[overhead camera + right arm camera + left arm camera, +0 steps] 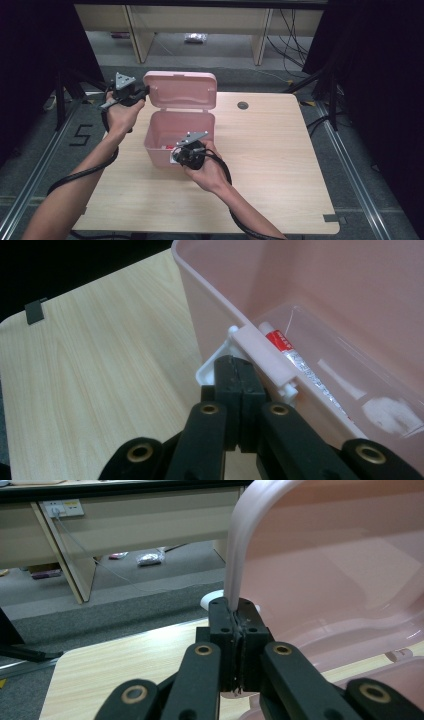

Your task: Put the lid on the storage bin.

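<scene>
The box [172, 137] and its lid [181, 90] are pink plastic, smooth and semi-glossy, slightly translucent at the lid edge. The latch [265, 357] is the same pink plastic on a white plastic mount. The tube [300, 367] inside has a glossy, foil-like skin. Each claw [239, 630] is matt black plastic with brass-coloured pivot pins. The desk [270, 165] is pale wood-grain laminate, smooth and matt. The floor [125, 587] is grey, rough carpet.

Pale pink box [162, 145] with a pale pink lid [181, 90], light wood table [270, 150] with thin stripes in the grain, black jaws on the left gripper [239, 625] and the right gripper [239, 380] with gold rings, red and silver tube [300, 362], white latch [212, 371], grey floor [145, 582]
</scene>
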The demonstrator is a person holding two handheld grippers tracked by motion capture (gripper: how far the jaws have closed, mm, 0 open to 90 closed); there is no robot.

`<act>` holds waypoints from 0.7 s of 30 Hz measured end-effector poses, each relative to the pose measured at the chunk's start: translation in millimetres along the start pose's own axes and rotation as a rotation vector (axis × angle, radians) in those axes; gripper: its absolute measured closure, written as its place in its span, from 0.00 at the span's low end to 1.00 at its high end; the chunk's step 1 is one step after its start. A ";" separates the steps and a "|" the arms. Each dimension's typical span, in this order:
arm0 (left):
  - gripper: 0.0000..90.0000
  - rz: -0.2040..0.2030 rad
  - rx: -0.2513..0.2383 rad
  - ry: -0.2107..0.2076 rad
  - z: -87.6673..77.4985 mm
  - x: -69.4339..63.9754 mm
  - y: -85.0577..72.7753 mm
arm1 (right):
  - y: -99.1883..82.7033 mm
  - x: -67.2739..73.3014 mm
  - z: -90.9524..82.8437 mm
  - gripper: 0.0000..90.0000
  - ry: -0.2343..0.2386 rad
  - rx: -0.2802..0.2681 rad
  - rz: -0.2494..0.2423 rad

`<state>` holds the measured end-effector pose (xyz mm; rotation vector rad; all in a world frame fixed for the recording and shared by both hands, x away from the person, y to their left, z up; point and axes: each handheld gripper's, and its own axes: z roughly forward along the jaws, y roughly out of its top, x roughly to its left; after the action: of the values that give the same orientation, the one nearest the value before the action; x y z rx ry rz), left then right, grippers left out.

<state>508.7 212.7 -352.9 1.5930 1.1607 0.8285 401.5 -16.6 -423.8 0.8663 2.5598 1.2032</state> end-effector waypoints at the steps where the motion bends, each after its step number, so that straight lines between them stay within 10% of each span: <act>1: 0.97 0.001 -0.002 -0.001 -0.6 -0.1 -0.5 | 0.0 0.4 -0.1 1.00 -0.002 0.003 0.002; 21: 0.97 0.008 -0.031 0.007 -8.7 -2.6 -8.9 | -0.2 0.6 -0.3 1.00 -0.008 0.000 -0.011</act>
<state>497.4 213.6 -358.8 1.5707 1.1421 0.8543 400.8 -16.5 -423.7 0.8549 2.5550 1.1937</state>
